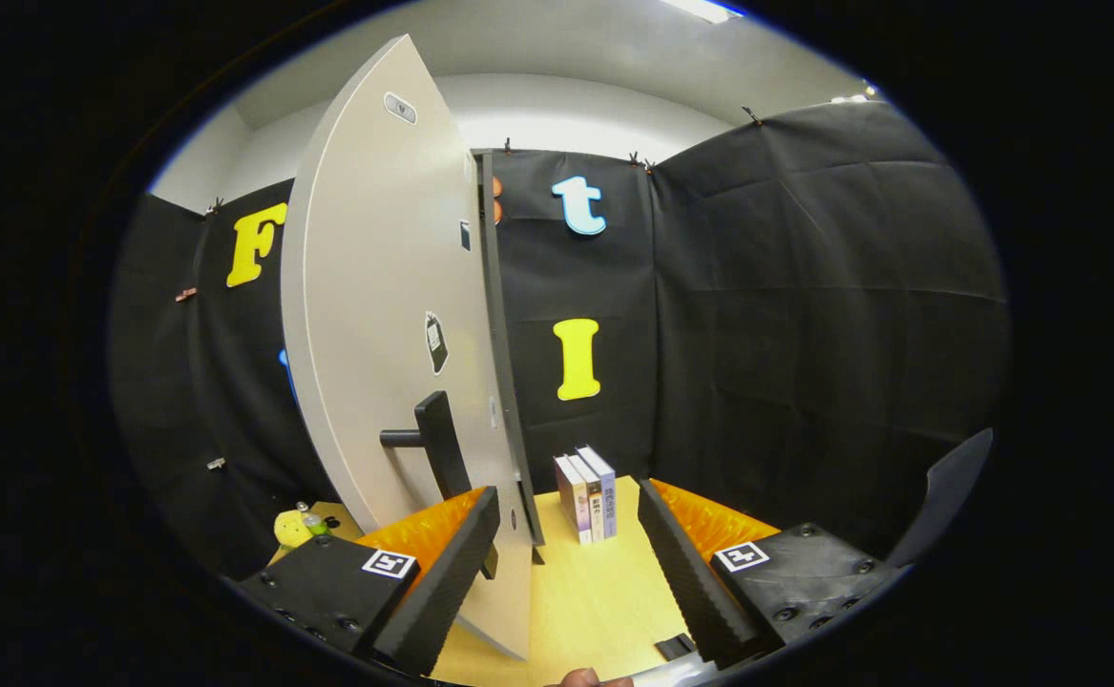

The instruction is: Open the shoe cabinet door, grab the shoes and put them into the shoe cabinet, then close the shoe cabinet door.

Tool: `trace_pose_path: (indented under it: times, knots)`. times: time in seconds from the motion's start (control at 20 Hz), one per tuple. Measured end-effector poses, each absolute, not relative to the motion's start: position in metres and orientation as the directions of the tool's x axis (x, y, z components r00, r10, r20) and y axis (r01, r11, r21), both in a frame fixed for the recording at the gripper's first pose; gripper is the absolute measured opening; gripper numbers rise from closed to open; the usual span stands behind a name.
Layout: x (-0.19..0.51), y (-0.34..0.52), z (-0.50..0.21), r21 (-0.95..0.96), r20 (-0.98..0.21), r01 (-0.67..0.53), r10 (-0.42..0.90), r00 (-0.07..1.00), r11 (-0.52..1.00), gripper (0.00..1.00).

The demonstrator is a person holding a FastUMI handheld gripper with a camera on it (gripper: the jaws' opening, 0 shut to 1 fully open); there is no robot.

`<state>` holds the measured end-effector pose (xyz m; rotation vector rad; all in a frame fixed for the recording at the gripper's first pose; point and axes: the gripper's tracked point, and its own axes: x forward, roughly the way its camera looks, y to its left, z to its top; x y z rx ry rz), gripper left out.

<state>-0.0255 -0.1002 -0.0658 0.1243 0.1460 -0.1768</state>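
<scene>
The gripper is spread wide and empty, its left finger at the edge of the cabinet door, a stiff, light-looking panel best taken by its black handle.

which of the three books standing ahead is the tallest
The purple-spined book, farthest from the cabinet door; its top rises above the other two. The open claw holds nothing.

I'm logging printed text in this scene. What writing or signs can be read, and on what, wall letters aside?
Nothing is readable.
Books: spine print, too small.
Door: dark sticker, blurred.
Door top: small badge, blurred.
Gripper, open: square marker on each finger, patterns without words.
</scene>
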Motion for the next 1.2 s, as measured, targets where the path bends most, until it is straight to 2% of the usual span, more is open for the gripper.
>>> trace_pose_path:
  times: [0.85,1.2]
  knots:
    - [0.036,0.062,-0.073,0.221,-0.177,-0.098,0.138,0.974,0.970,0.98]
    - [0.042,0.076,-0.062,0.171,-0.143,-0.131,0.156,0.977,0.977,0.98]
